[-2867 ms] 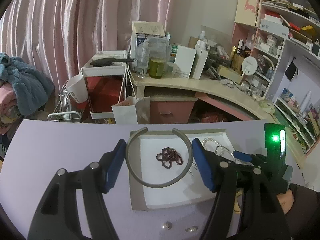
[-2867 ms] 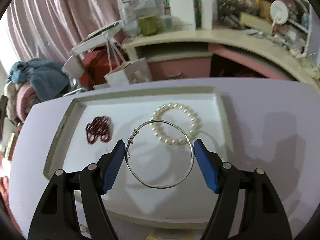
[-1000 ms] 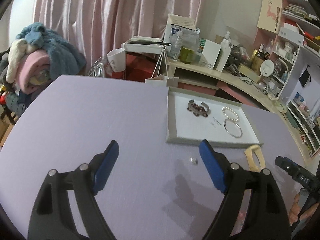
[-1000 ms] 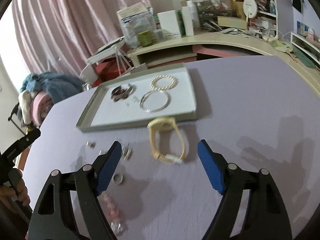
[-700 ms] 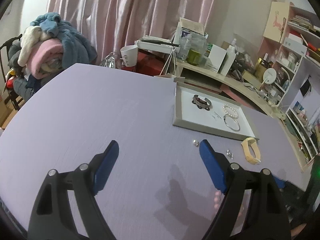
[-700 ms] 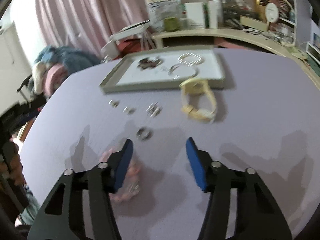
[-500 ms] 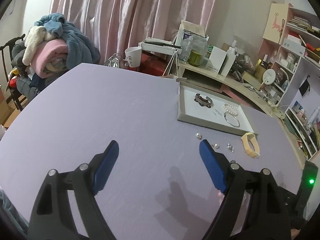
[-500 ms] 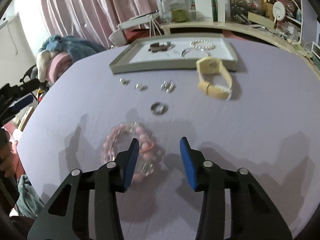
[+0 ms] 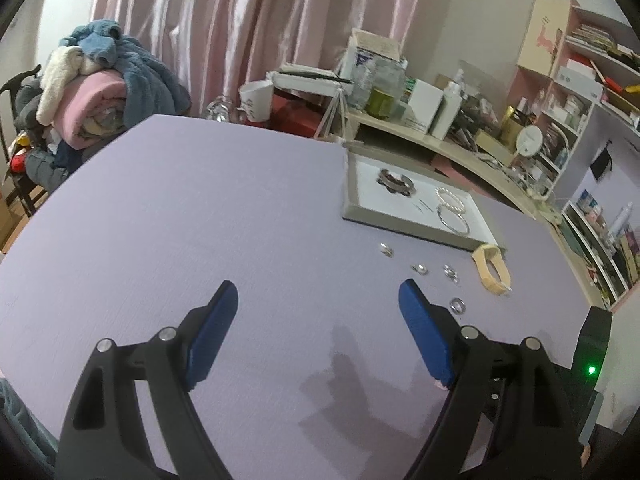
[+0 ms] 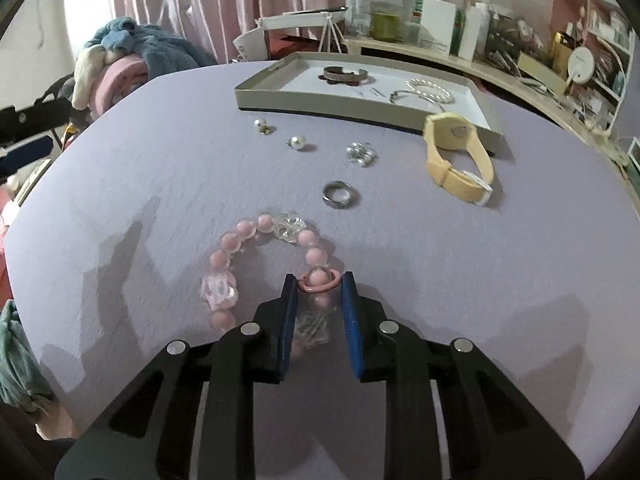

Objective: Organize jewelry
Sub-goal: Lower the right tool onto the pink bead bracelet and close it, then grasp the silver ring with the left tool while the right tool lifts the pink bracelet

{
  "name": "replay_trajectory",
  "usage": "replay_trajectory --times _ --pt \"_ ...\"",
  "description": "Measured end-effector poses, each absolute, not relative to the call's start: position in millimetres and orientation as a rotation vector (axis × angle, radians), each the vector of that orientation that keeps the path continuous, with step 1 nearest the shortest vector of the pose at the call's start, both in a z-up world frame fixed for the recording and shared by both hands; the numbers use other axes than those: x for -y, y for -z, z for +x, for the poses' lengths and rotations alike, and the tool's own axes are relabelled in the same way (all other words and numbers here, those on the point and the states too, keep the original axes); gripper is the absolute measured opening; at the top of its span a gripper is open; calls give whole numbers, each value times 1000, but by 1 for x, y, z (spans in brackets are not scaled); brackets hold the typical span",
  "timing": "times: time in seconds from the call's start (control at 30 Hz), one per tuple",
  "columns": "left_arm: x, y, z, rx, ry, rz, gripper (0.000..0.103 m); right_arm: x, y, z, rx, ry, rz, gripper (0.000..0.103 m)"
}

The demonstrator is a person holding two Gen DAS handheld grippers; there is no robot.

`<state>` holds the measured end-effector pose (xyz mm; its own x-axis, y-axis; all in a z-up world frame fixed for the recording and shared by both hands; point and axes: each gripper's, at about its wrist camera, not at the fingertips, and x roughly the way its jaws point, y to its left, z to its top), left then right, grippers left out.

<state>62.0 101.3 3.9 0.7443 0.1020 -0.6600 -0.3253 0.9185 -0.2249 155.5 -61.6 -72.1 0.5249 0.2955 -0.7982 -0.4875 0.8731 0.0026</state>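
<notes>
Pinching one pink bead of the pink bead bracelet (image 10: 256,268) between both blue pads: right gripper (image 10: 319,286), nearly closed on that bead, low over the lilac table (image 10: 520,280). Bracelet loop spread flat on the cloth ahead and to the left of the fingertips, with clear flower-shaped beads among the pink ones. Just beyond the loop, straight ahead, a silver ring (image 10: 339,195). Farther ahead, in a loose row: two pearl studs (image 10: 297,142) to the left and a small cluster of crystal earrings (image 10: 361,153) nearer centre. Ahead and to the right, a cream watch (image 10: 456,152), strap curled, case leaning on the near edge of the grey tray (image 10: 280,98). Inside the tray, farthest from the tool: a brown cuff (image 10: 345,72) with dark red beads under it, a pearl bracelet (image 10: 430,90) and a thin silver bangle (image 10: 412,98) overlapping it.

Hovering above bare table, well to the left of all this: left gripper (image 9: 318,298), spread wide, nothing between the pads. From there, tray and scattered pieces ahead and to the right.
</notes>
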Motion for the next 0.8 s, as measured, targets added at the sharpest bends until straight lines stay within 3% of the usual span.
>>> replay_trajectory --times 0.5,0.8 --pt "6 37 152 -824 15 -221 82 157 40 154 -858 -338 24 23" --pt "56 69 191 -899 50 -136 59 185 49 156 -892 -270 82 23"
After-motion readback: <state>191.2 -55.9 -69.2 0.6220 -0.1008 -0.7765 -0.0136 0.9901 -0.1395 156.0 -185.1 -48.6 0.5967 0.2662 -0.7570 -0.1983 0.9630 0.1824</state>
